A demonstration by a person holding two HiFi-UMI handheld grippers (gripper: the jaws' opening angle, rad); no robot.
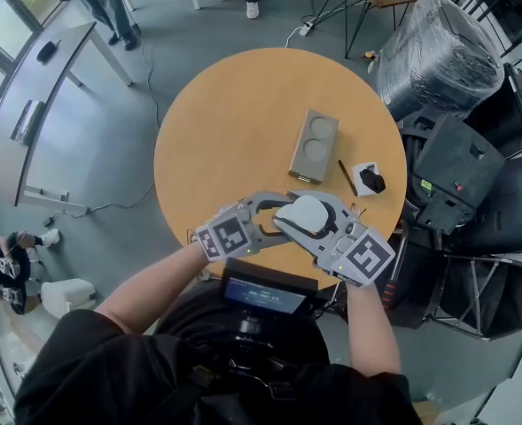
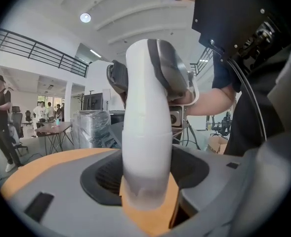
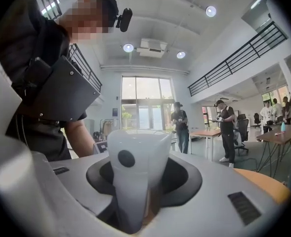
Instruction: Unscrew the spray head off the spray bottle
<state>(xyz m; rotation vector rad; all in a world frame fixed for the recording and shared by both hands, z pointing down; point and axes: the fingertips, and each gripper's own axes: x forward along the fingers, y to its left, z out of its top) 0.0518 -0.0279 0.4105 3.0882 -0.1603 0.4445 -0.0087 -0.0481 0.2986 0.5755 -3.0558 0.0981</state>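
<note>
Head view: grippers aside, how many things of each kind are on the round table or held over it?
spray bottle: 1
two-hole tray: 1
pen: 1
small black-and-white item: 1
Total: 4

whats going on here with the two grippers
A person holds a white spray bottle above the round table, one gripper at each end. The left gripper is clamped on the bottle's body and the right gripper on the spray head. The head looks still attached, so the unscrewing is not done.
</note>
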